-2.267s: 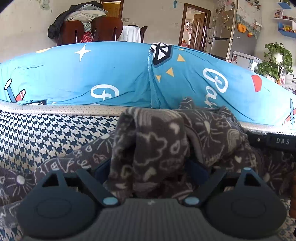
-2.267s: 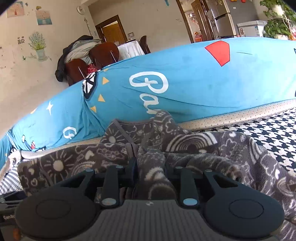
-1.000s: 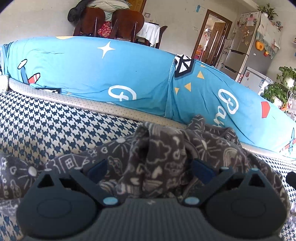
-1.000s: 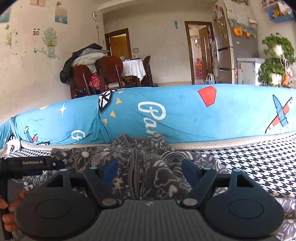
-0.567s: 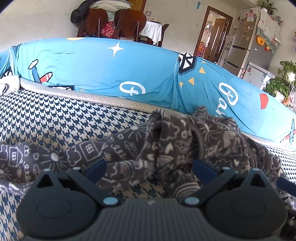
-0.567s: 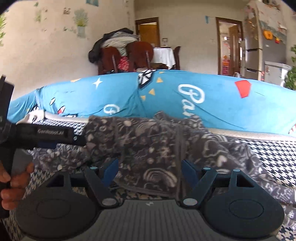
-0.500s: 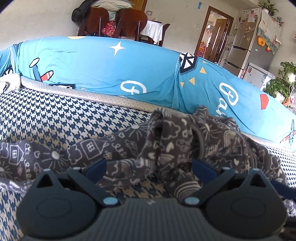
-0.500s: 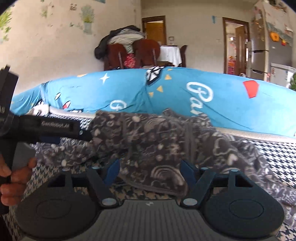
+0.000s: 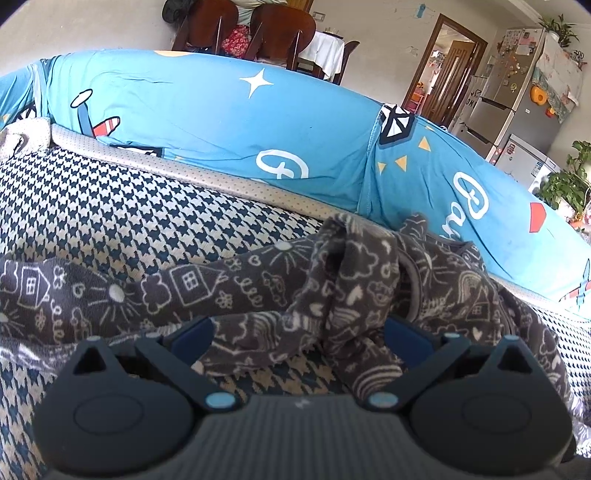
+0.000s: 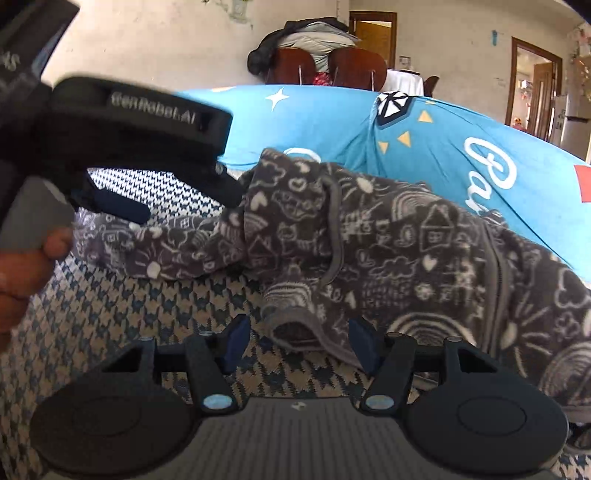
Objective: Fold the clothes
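Observation:
A dark grey fleece garment [image 9: 369, 280] with white doodle prints lies bunched on the houndstooth cover [image 9: 110, 206]. One sleeve [image 9: 92, 291] stretches out to the left. My left gripper [image 9: 299, 332] stands open, fingers wide apart, with an upright fold of the garment between them and not pinched. In the right wrist view the garment [image 10: 406, 240] fills the middle, and its cuff [image 10: 295, 326] hangs between the pads of my right gripper [image 10: 300, 345]. Those jaws are closing; the pads are not pressing the cuff. The left gripper [image 10: 184, 205] and a hand [image 10: 22, 266] sit close at the upper left.
A long blue cushion [image 9: 229, 122] with cartoon prints runs along the back edge of the cover. Behind it stand wooden chairs [image 9: 258, 29] piled with clothes, a doorway [image 9: 443, 70], a fridge [image 9: 517, 103] and a potted plant [image 9: 569, 184].
My right gripper has swung left and down onto the garment's cuff, and its jaws have narrowed. The left gripper now looms large in the right view. The left view drifted slightly, showing more sleeve.

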